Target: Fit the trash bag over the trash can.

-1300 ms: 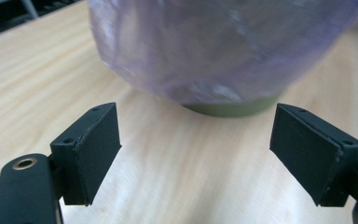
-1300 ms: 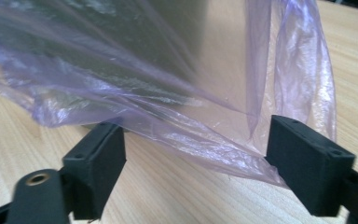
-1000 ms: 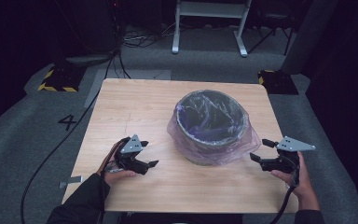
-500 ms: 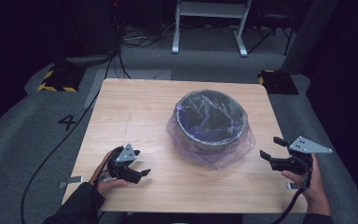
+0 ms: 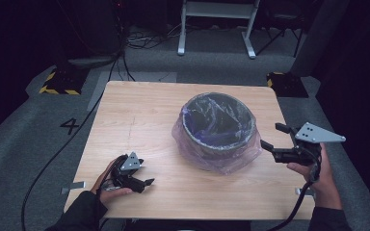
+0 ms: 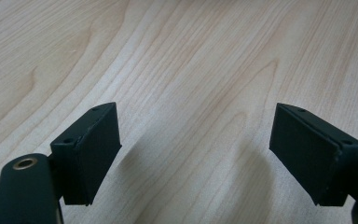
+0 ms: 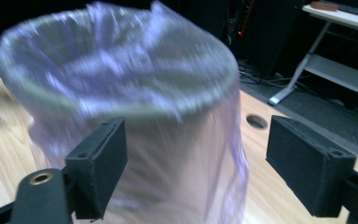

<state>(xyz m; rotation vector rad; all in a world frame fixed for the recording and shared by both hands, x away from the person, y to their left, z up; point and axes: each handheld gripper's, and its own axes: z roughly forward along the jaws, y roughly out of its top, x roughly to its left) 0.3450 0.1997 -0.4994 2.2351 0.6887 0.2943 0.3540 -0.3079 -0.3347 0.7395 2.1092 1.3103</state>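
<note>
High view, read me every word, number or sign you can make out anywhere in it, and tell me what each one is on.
"4": a dark figure on the grey floor, left of the table.
Black and yellow warning stripes, no words: on the edge of a dark block on the floor beyond the table's far left corner.
The bin, its clear bag, the table and the two grippers carry no readable text.

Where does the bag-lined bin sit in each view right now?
High view: bin right of the table's centre, right gripper beside it.
Left gripper view: not in it; bare tabletop.
Right gripper view: bin fills left and centre, ahead of the jaws.
Shared landmark: the light wood tabletop.
</note>
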